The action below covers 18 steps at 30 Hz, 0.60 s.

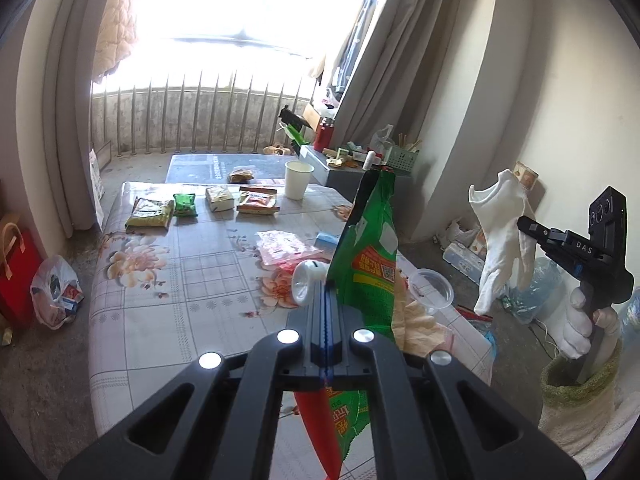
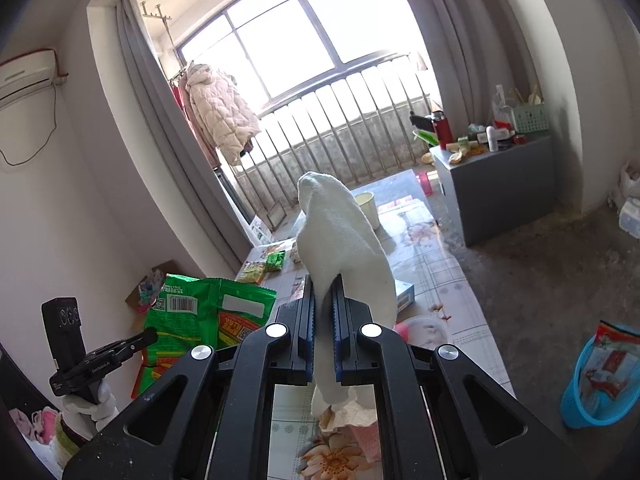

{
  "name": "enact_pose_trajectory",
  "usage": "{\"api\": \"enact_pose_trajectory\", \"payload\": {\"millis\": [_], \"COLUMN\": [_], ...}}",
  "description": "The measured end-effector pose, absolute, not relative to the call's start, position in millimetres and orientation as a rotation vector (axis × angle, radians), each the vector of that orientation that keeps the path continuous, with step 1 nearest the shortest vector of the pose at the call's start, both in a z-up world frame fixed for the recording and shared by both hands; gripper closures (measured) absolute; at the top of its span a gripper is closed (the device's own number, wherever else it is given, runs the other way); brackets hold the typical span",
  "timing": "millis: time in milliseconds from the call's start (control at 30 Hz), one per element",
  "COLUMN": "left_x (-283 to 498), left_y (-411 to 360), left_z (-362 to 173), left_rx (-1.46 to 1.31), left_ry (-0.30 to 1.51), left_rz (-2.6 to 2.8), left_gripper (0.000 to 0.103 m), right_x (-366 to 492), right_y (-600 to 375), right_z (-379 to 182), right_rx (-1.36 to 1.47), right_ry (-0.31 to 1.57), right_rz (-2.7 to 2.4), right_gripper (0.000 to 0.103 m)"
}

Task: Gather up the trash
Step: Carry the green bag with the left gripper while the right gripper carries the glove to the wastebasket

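My left gripper (image 1: 326,284) is shut on a crumpled green snack bag (image 1: 368,248), which stands up from its fingers above the floral-cloth table (image 1: 160,300). In the right wrist view the same green bag (image 2: 208,312) hangs at the lower left, with the left gripper (image 2: 150,336) clamped on it. My right gripper (image 2: 325,284) is shut on a limp white cloth (image 2: 340,232) that looks like a sock or glove. It rises above the fingers and trails below them. From the left wrist view, that right gripper (image 1: 522,224) holds the white cloth (image 1: 500,216) in the air off the table's right side, in a white-gloved hand (image 1: 580,332).
Snack packets (image 1: 150,212), a paper cup (image 1: 298,178), a clear plastic cup (image 1: 434,286) and a pink wrapper (image 1: 280,244) lie on the table. A blue basket (image 2: 596,384) with a red wrapper in it stands on the floor at the right. A grey cabinet (image 2: 500,184) is beyond.
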<state>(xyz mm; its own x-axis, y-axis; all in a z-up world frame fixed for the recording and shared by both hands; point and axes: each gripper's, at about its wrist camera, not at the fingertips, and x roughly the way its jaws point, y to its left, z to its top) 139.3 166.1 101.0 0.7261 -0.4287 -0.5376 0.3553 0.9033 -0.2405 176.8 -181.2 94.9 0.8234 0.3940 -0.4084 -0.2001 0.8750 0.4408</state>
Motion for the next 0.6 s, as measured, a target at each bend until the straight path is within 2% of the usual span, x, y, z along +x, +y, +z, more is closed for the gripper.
{"api": "enact_pose_trajectory", "payload": {"millis": [300, 600], "left_x": [172.1, 209.3], "left_y": [60.3, -113.4], "left_z": [133.5, 128.1], "left_rx": [-0.043, 0.141], "left_ry": [0.58, 0.646], "left_rz": [-0.675, -0.933], "left_gripper": [0.103, 0.103], "right_x": [128.9, 72.3], "right_y": [-265.6, -364.2], "right_z": [88.0, 55.1], "right_rx": [0.468, 0.557], "right_ry": [0.45, 0.433], "right_rz": [0.106, -0.226], "right_gripper": [0.097, 0.097]}}
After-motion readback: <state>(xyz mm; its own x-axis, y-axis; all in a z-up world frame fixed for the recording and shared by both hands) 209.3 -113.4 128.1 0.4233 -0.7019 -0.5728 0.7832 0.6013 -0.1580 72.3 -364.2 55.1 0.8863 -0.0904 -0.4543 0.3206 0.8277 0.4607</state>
